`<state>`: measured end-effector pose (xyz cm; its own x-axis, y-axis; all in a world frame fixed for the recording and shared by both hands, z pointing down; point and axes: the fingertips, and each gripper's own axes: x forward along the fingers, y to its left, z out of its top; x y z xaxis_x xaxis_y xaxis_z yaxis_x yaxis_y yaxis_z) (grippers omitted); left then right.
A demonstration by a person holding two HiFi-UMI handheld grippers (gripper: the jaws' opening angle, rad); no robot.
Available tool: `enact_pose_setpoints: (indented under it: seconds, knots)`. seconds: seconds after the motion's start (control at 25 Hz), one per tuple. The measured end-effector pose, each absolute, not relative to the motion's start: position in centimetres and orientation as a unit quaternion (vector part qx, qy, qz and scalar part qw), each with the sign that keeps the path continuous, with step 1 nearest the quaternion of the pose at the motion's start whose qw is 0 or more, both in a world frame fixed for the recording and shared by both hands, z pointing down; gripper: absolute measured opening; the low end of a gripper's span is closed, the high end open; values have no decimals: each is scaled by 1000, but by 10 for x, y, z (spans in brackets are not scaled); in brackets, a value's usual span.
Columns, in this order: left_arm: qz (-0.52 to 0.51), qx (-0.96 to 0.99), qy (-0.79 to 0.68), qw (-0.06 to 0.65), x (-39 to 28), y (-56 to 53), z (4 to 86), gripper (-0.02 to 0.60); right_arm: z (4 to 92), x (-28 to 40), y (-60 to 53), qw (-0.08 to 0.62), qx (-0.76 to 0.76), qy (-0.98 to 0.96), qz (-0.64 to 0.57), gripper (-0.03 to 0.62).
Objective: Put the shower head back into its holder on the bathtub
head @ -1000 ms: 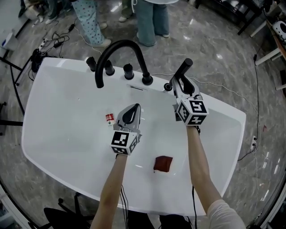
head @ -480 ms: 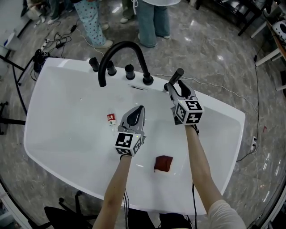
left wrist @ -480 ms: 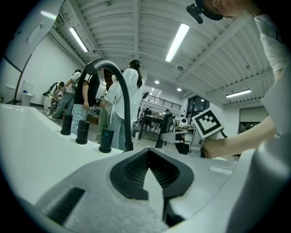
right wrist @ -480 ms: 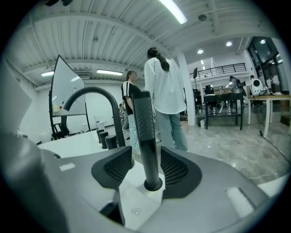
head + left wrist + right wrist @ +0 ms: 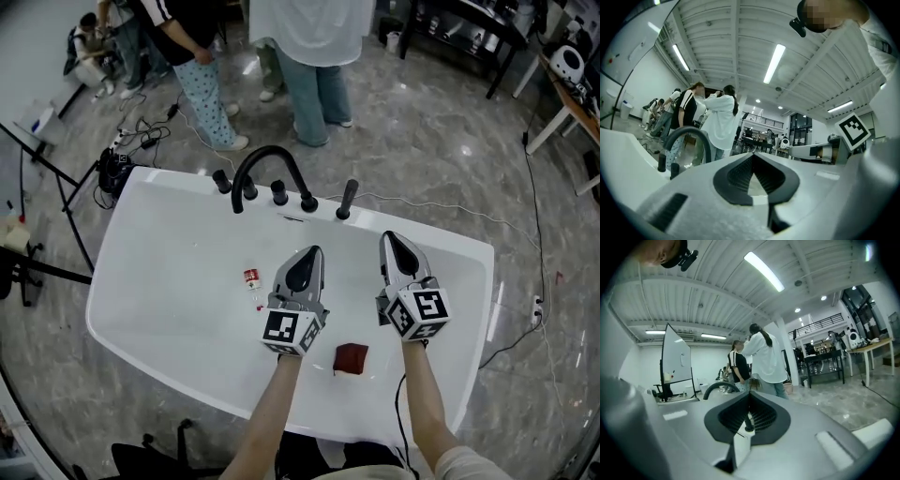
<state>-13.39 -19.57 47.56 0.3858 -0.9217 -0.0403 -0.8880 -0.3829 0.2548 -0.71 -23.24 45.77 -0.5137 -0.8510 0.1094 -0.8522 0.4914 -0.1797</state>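
Looking down in the head view: the white bathtub (image 5: pixel 150 253) fills most of the frame. The shower head (image 5: pixel 348 195) stands upright in its holder (image 5: pixel 343 216) on the far rim, just right of the black arched faucet (image 5: pixel 267 164) and its knobs (image 5: pixel 279 193). The left tongs (image 5: pixel 312 251) and right tongs (image 5: pixel 388 236) are held side by side over the basin, apart from each other, both pointing toward the far rim. Neither touches the shower head. Both pairs are clenched with nothing in them. A small bottle (image 5: pixel 251 278) lies on the tub floor left of the left tongs. A red object (image 5: pixel 352 357) lies on the tub floor between the two forearms, nearer the person. Several people (image 5: pixel 314 56) stand on the grey floor beyond the tub.

Left gripper view: the jaws are pressed together at the tip and empty. The faucet arc (image 5: pixel 689 138) and two knobs show to the left beyond the tongs. The marker cube (image 5: pixel 853 131) of the right tongs shows at the right edge. People stand in the background under strip lights.

Right gripper view: the jaws are closed tip to tip with nothing gripped. Through the notch behind the tip a dark upright rod, the shower head (image 5: pixel 748 419), shows well beyond the jaws and out of contact. The faucet arc (image 5: pixel 717 389) is to its left, with two people behind.
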Motion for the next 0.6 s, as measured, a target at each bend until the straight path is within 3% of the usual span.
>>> enact_pose_setpoints:
  seconds: [0.12,0.32,0.6]
  knots:
    - [-92,821,-558,77,-123,-170,431,-6,415,-9,-207,15,476,-876,78,3]
    - [-123,810,-571,53,-111,-115,361,-6,343,-2,-131,-26,454,-887,77,3]
    - [-90,824,-559,-23,-74,-29,286,-6,295,20,-30,-54,450,-884,115,3]
